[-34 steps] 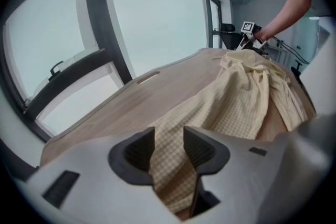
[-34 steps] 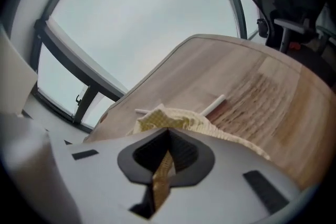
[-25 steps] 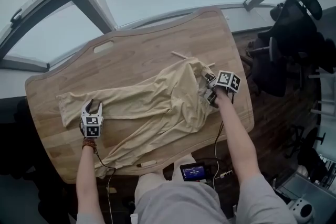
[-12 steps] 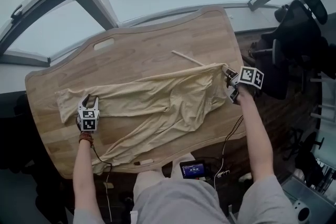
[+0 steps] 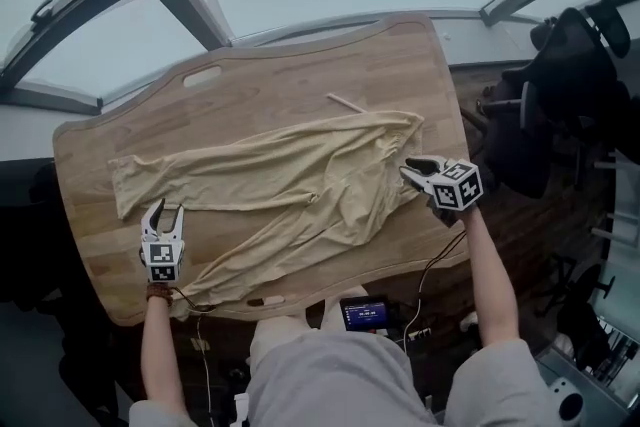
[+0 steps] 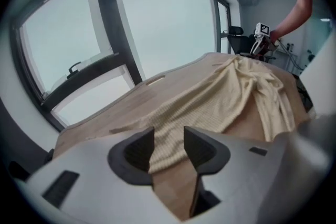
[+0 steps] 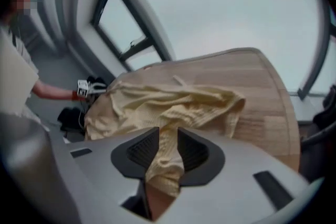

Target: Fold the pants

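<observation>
Left gripper (image 5: 166,211), right gripper (image 5: 414,167), jaws just opened, seemingly empty, pants (image 5: 300,170) spread flat

The pants (image 5: 300,180) spill over the surface's (image 5: 250,95) near edge, where the lower leg's end drops out of sight beside the person's left forearm (image 5: 152,345). The screen (image 5: 364,314) is too small to read. The chair (image 5: 570,75) is cut by the head view's right side. The right gripper view is soft throughout. There the right gripper (image 7: 167,135), whose fingers have just been opening with cloth showing between them, hides the nearest fold behind its body.
</observation>
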Demonstrator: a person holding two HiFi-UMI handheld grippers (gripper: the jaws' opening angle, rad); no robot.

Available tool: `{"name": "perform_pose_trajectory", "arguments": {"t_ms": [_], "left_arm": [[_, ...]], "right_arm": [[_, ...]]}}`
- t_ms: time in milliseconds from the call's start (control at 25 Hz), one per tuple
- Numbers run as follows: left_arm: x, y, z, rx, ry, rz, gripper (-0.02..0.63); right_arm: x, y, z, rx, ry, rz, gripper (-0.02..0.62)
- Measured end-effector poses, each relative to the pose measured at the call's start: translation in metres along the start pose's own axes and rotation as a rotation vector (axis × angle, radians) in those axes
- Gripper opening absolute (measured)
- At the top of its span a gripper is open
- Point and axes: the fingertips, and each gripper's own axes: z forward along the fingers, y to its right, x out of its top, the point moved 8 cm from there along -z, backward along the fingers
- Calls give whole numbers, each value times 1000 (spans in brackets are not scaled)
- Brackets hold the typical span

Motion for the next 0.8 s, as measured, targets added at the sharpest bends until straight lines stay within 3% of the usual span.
{"name": "perform_pose_trajectory", "arguments": {"t_ms": [80, 160, 240, 360, 480, 520, 600, 800], "left_arm": [[-35, 19, -34, -15, -59, -10, 179], [-74, 35, -67, -11, -137, -52, 179], [-113, 48, -97, 11, -216, -106, 179], [-163, 61, -130, 66, -293, -173, 181], [-197, 71, -152, 124, -330, -241, 192], [-209, 76, -159, 140, -352, -258, 199], [-233, 85, -170, 169, -403, -297, 233], [-279, 97, -179, 212, -493, -401, 281]], "right_arm": [[-25, -15, 17, 2, -139, -111, 113], [-44, -18, 27, 12, -224, -142, 116], [-54, -19, 30, 46, -251, -130, 141], [-53, -26, 22, 103, -229, -136, 129], [-58, -30, 25, 105, -265, -139, 224], [-62, -28, 28, 69, -299, -169, 218], [-69, -25, 29, 1, -334, -226, 39], [-80, -13, -16, -44, -263, -152, 20]]}}
